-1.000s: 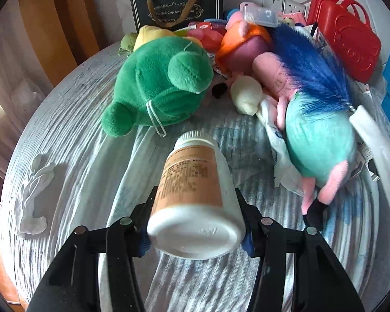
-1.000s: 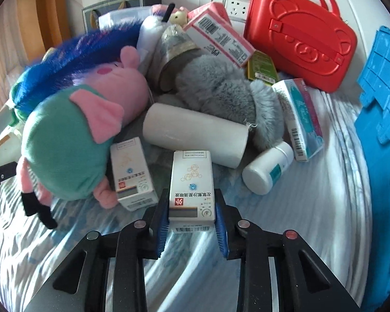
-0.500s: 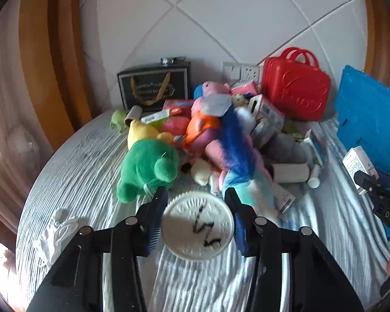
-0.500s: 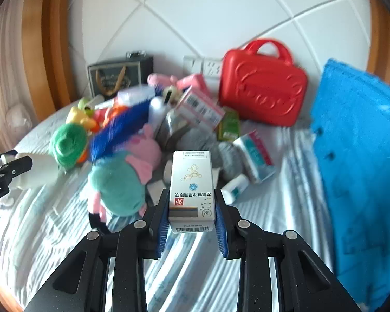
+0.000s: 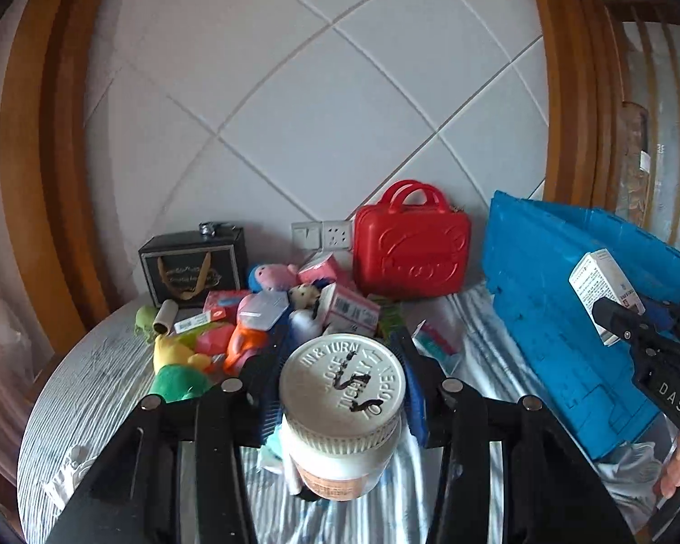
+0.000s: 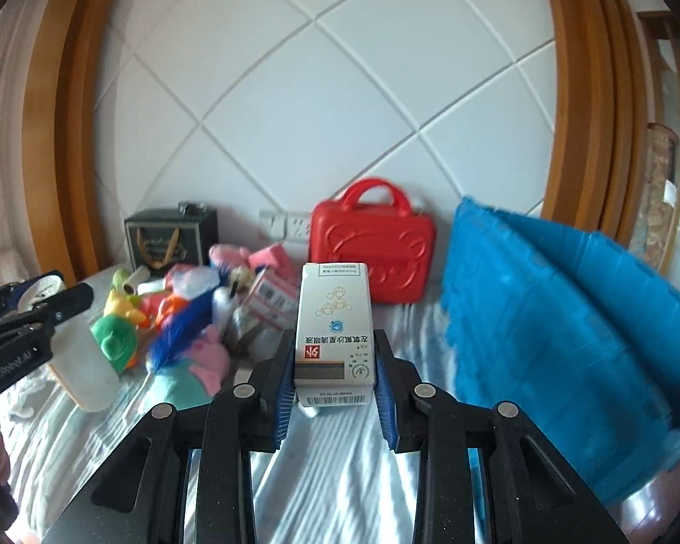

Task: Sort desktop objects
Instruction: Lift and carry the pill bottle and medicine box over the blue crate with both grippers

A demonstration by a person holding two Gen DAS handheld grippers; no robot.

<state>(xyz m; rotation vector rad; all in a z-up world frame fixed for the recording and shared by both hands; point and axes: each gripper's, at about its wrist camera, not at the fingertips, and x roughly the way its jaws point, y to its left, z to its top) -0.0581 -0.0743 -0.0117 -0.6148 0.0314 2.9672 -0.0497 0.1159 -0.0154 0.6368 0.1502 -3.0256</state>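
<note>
My left gripper is shut on a white pill bottle, held upright above the table with its cap toward the camera. The bottle also shows at the left of the right wrist view. My right gripper is shut on a white medicine box, held raised above the table; the box also shows at the right of the left wrist view. A pile of plush toys and boxes lies on the striped cloth at the back.
A red case stands against the tiled wall. A blue crate stands at the right and also shows in the right wrist view. A black gift bag stands at the back left. Wall sockets are behind the pile.
Both grippers have lifted up and back from the pile with their objects. The bottle has tipped from lying down to upright. The right gripper has moved toward the blue crate.
</note>
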